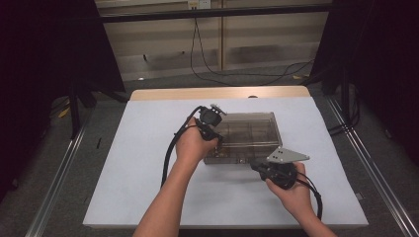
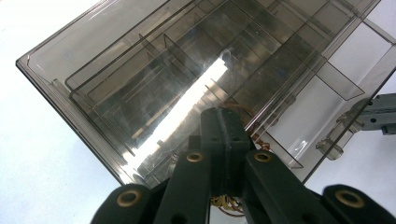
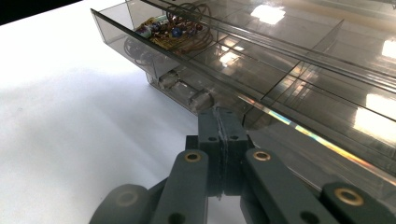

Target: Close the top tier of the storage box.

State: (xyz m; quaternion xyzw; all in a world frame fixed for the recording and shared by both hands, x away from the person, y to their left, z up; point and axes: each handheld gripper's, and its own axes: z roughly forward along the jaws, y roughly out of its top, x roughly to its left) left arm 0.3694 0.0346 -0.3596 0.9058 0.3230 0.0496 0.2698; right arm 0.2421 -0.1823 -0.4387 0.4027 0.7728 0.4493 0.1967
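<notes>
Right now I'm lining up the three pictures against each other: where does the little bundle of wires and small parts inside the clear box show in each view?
High view: the bundle lies in the clear box, near-left corner, by the left gripper.
Left gripper view: coppery wires just beyond the shut jaws.
Right gripper view: upper left, in the corner compartment.
Shared landmark: the box's near-left corner.

Both arms are bare, with no sleeves. Each hand has a black plastic gripper (image 1: 211, 129) with brass-ringed screw holes and a thick black cable. The right black gripper (image 1: 258, 169) has a grey three-cornered plate on top.
</notes>
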